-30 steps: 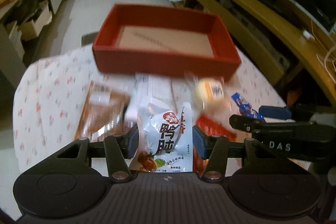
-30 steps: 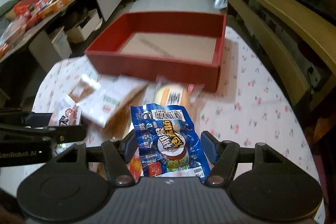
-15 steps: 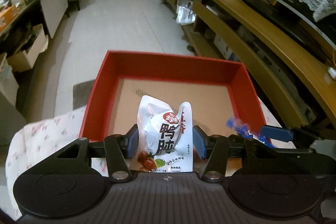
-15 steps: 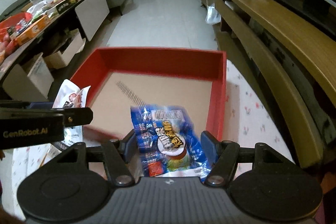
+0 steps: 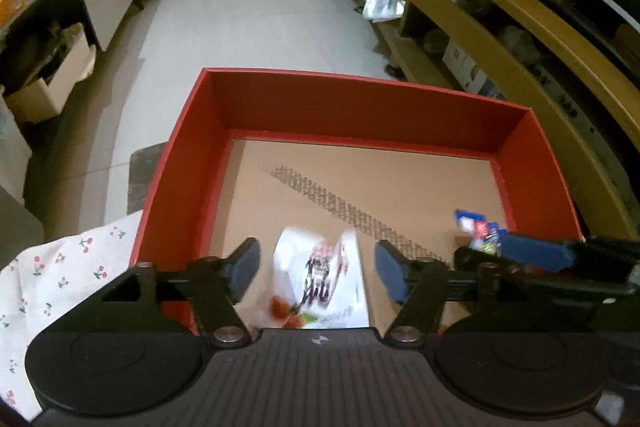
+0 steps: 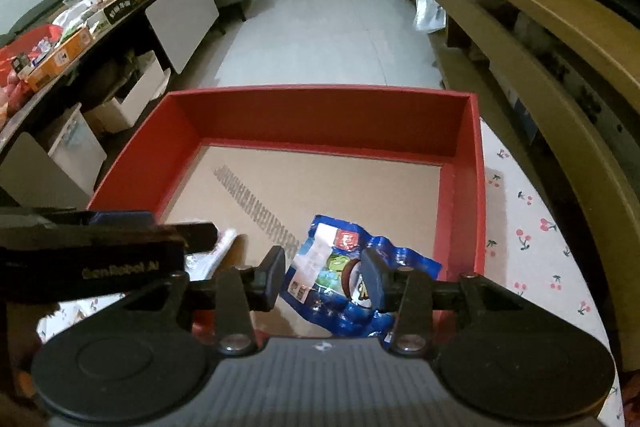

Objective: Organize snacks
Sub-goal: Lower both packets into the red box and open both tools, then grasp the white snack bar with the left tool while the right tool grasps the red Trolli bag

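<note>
1. the left hand-held gripper (image 5: pixel 318 269) has its jaws apart; the white snack packet (image 5: pixel 324 287), blurred, sits between them, touching neither.
2. the right hand-held gripper (image 6: pixel 324 277) is spread apart too, with the blue snack packet (image 6: pixel 352 283) lying just beneath on the floor of the red box (image 6: pixel 320 115).

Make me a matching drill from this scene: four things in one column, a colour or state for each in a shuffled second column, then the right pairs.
Things
1. left gripper
2. box
3. right-hand snack packet
4. tablecloth

Colours or states
A. blue
B. white with cherries
C. open, white packet loose between the fingers
D. red walls, brown floor

Pairs: 1-C, 2-D, 3-A, 4-B
</note>
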A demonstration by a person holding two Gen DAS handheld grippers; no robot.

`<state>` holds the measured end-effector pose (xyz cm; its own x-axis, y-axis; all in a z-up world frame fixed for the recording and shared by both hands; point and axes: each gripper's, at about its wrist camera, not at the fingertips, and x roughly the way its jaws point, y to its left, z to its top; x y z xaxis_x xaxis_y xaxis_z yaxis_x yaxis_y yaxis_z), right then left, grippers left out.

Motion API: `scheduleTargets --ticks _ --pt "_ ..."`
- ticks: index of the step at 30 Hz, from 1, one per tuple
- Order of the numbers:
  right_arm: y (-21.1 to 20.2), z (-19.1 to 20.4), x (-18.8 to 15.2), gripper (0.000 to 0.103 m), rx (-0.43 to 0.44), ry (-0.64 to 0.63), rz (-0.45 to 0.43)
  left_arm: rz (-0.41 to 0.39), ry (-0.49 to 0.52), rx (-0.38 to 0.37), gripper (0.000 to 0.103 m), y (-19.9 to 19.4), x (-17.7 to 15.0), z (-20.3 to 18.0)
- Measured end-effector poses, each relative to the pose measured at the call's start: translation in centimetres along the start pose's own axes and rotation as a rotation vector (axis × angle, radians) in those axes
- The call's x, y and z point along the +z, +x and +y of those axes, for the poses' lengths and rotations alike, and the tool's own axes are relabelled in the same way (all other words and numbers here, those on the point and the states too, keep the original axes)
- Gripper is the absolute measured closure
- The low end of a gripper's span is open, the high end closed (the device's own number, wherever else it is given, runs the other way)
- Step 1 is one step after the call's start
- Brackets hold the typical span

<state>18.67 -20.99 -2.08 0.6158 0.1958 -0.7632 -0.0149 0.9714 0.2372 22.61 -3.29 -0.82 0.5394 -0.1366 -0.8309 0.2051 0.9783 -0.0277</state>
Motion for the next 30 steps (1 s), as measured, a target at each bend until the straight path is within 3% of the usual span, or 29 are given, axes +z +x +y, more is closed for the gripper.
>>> scheduleTargets --ticks 2,11,20,30 --pt "-0.6 -0.2 0.2 0.032 -0.008 0.0 -0.021 -0.019 0.009 0.019 0.019 -0.6 -0.1 -0.2" --pt "-3.5 -0.3 0.0 0.029 -0.046 0.046 -0.039 -0.02 0.029 0.003 0.016 -3.2 -0.7 -0.9" --pt "-7.0 0.6 -3.8 0.026 -0.095 0.048 -0.01 0.036 0.015 -0.012 0.015 -5.5 -4.1 -0.2" --pt "-11.9 0.8 -9.3 0.024 -0.075 0.098 0.034 0.106 0.121 0.014 0.014 -3.5 -6.3 -2.4"
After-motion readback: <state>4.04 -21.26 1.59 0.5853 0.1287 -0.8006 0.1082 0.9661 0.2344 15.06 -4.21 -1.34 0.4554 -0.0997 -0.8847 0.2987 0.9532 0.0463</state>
